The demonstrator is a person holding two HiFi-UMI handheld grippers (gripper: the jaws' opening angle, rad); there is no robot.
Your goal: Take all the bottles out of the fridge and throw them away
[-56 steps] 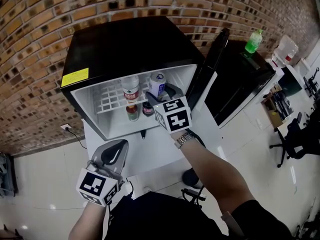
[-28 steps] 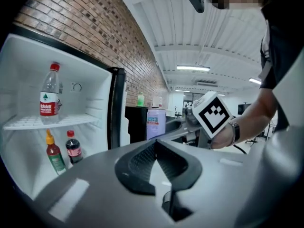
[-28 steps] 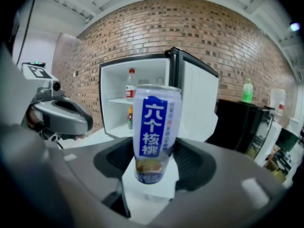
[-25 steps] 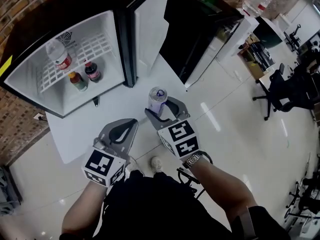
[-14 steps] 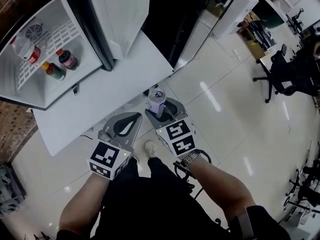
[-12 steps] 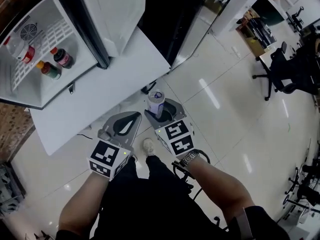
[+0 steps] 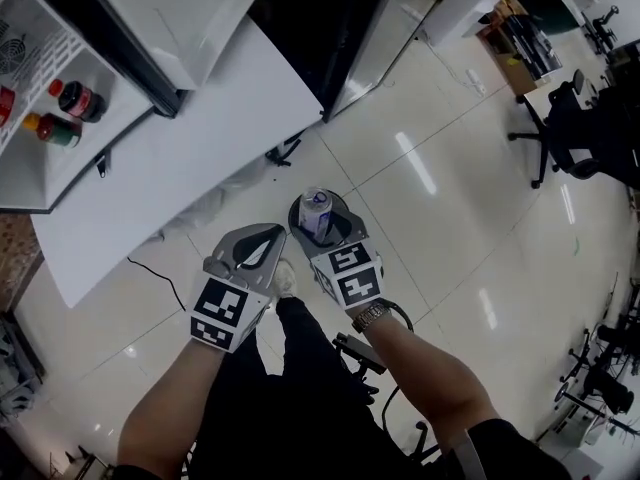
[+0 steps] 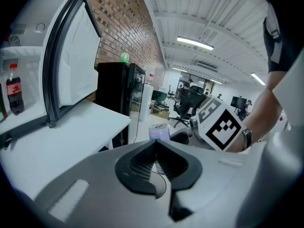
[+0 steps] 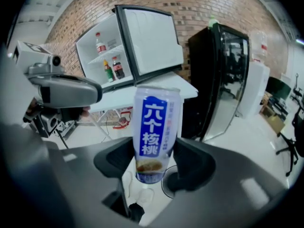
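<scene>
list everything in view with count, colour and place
table: 1, white
mini fridge: 1, white inside, open, on the table
clear bottle: 1, red label, on the fridge shelf
yellow-capped bottle: 1, green, under that shelf
dark bottle: 1, red label, beside it
tall fridge: 1, black, beside the table
bright green bottle: 1, atop the tall fridge
office chairs: several, black, far side
drink can: 1, blue and white
right gripper: 1, grey, shut on the can
left gripper: 1, grey, shut, empty
</scene>
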